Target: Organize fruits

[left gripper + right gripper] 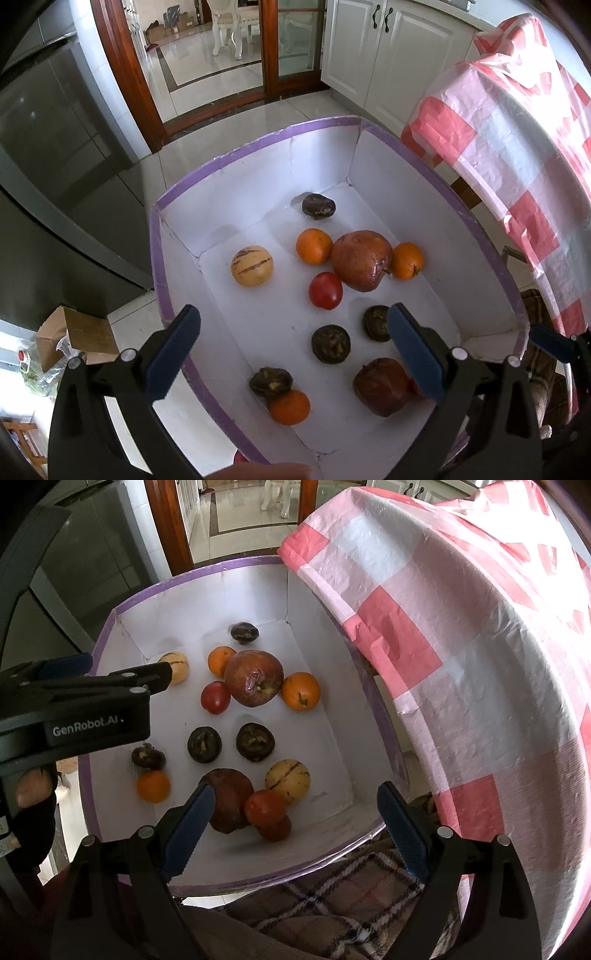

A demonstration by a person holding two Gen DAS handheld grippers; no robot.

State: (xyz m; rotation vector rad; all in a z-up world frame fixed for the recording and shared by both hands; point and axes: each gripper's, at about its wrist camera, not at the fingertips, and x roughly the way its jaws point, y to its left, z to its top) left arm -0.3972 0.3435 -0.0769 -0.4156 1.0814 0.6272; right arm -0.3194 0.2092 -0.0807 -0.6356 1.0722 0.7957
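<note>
Box [255, 146]: white, purple-rimmed, sitting on the floor beside a checked cloth [480, 646]; holding all the fruit I am seeing.
Fruit: lying loose and mixed: big apple [361, 260], tomato [325, 290], oranges [313, 246], striped melon [252, 266], dark wrinkled ones [330, 343].
Left gripper [291, 350]: hovering over the near-left rim, jaws spread, carrying nothing.
Right gripper [295, 830]: hanging over the near end, jaws apart, also empty.
Progress: I am judging it barely begun (no groups by kind yet).
Remaining: sorting, seemingly everything.
</note>
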